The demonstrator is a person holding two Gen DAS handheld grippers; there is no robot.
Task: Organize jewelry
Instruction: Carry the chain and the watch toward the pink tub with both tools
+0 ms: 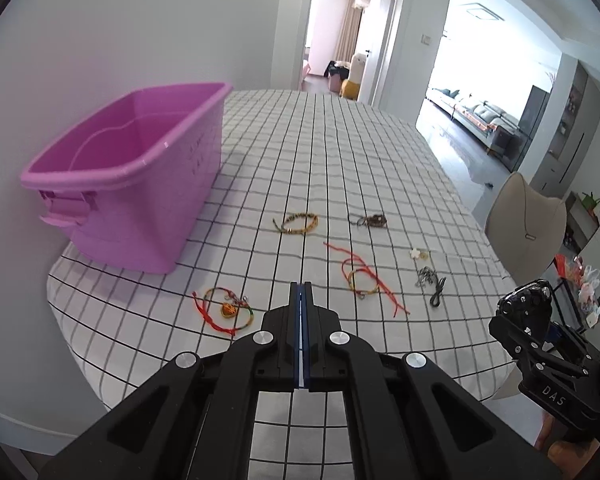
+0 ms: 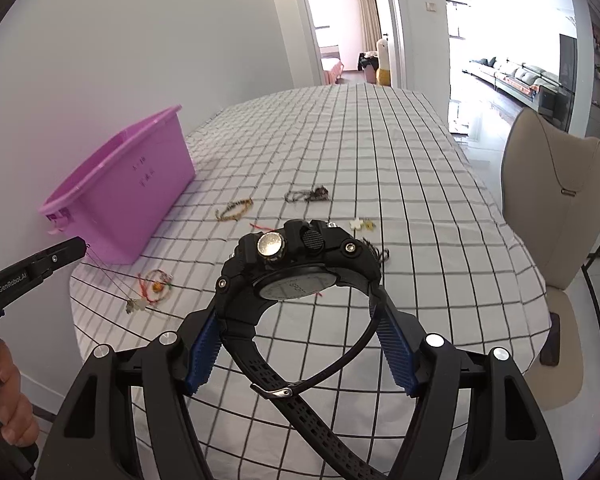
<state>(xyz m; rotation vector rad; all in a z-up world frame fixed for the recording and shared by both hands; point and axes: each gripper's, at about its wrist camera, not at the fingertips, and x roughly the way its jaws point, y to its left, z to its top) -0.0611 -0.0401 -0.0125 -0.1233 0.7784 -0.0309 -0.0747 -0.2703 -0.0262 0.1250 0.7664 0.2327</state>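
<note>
My right gripper (image 2: 300, 320) is shut on a chunky black watch (image 2: 300, 264) and holds it above the checked tablecloth. My left gripper (image 1: 302, 292) is shut on a thin necklace thread; its pale flower pendant (image 2: 137, 305) hangs low near the cloth, seen only in the right wrist view. A pink bin (image 1: 128, 176) stands empty at the left. Loose on the cloth lie a red-and-green bracelet (image 1: 226, 312), a yellow braided bracelet (image 1: 296, 224), a red cord bracelet (image 1: 362, 280), a dark bracelet (image 1: 374, 221), a white flower piece (image 1: 416, 254) and a black-and-silver chain (image 1: 430, 280).
The table (image 1: 340, 152) runs away toward a doorway, with a wall along its left side. A beige chair (image 2: 556, 208) stands at the table's right edge. The right gripper with the watch shows at the right edge of the left wrist view (image 1: 540, 336).
</note>
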